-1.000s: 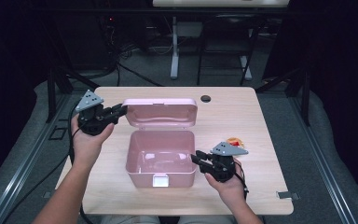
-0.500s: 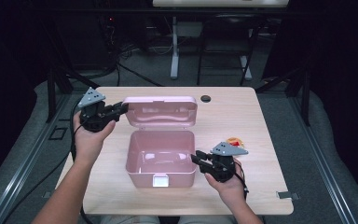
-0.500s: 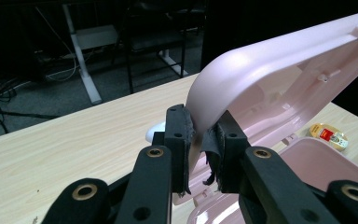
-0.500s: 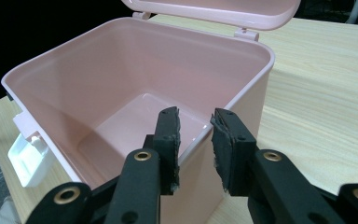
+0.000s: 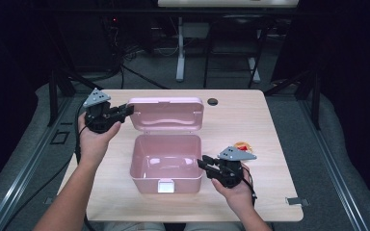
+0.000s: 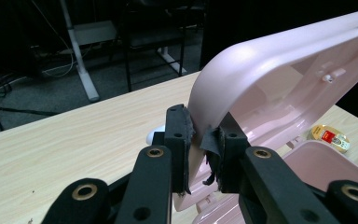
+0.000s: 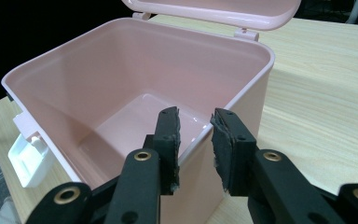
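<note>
standing near the middle of the table (image 5: 270, 125), the pink box (image 5: 166, 166) opens upward, its raised lid (image 5: 166, 114) running lengthwise left to right on the far side. left gripper (image 6: 200, 140) clamps the lid's left edge; right gripper (image 7: 193, 140) pinches the box's right wall.

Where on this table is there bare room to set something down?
Bare wood lies along the table's right edge past the small tin, and on the far right beside the open lid. It is crowded around the pink box, with both grippers at it.
</note>
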`<state>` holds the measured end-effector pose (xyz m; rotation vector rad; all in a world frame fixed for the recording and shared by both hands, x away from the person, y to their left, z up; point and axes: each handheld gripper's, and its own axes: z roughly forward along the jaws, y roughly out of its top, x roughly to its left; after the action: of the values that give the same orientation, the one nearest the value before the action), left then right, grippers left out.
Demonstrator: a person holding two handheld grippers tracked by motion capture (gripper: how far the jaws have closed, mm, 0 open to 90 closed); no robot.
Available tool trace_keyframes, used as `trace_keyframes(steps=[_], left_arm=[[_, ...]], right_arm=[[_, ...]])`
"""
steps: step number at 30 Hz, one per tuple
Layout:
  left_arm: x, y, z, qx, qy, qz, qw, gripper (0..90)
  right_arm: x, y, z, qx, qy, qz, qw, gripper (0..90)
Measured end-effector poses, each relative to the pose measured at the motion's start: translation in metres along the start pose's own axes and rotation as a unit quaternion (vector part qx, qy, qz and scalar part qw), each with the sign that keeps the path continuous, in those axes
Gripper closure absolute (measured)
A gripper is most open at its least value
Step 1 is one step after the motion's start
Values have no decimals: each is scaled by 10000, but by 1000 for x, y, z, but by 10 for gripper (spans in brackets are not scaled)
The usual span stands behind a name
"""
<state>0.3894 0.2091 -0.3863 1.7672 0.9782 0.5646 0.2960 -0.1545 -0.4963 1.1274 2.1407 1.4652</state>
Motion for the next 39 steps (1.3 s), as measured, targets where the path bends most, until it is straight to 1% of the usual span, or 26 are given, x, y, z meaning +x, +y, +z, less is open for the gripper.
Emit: trace_keyframes(steps=[8, 18, 29, 34, 39], left_arm=[[2, 1, 5, 26, 4, -33, 10000, 781], [8, 2, 14, 100, -9, -157, 9998, 781], [12, 1, 22, 168, -15, -224, 9996, 781], [13, 0, 26, 165, 44, -230, 9996, 788], [14, 1, 29, 207, 140, -177, 9995, 816]], right_arm=[[0, 0, 0, 0, 0, 2, 10000, 714], [0, 0, 0, 0, 10, 2, 10000, 713], [-1, 0, 0, 5, 21, 7, 10000, 713], [-1, 0, 0, -6, 22, 14, 10000, 713], [-1, 0, 0, -13, 21, 17, 10000, 713]])
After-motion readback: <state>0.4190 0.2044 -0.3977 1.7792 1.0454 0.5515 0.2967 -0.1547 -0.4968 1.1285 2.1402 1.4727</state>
